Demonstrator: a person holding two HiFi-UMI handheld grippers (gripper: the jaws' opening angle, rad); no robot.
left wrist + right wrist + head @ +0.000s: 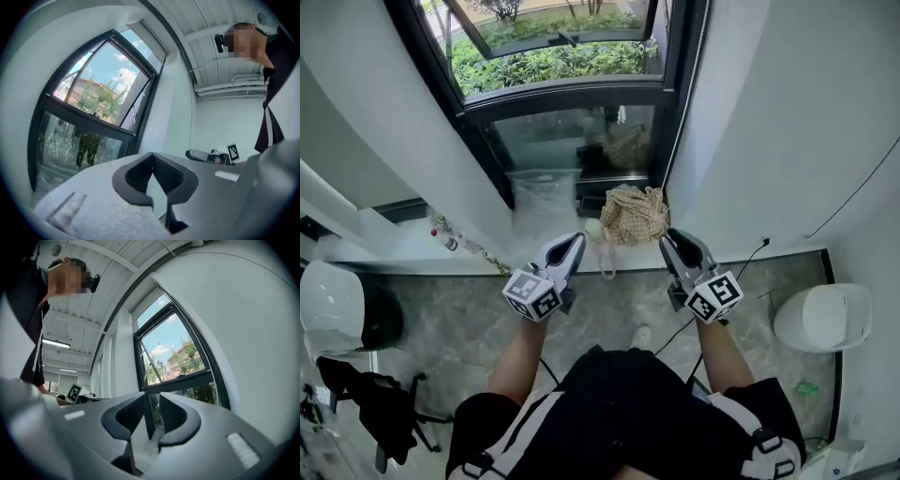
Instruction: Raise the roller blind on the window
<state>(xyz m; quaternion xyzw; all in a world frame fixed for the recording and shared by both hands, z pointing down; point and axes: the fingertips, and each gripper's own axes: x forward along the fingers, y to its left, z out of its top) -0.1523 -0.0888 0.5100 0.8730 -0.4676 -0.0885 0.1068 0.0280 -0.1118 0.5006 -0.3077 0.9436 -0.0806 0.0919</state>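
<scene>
left gripper [577, 239]: closed, empty | right gripper [668, 236]: parted, empty | both centre-frame, aimed at window [562, 61], likely poised to reach

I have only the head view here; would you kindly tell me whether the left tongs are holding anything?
Observer: No. In the left gripper view the left tongs are shut tip to tip, with nothing between them.
Operator: Thank you. And the right tongs?
Observer: The right tongs stand a little apart and empty; the window frame shows through the gap.
Operator: How far down is the blind?
Observer: Only a pale band, probably the rolled blind, sits at the window's top; the glass below it is uncovered.
</scene>
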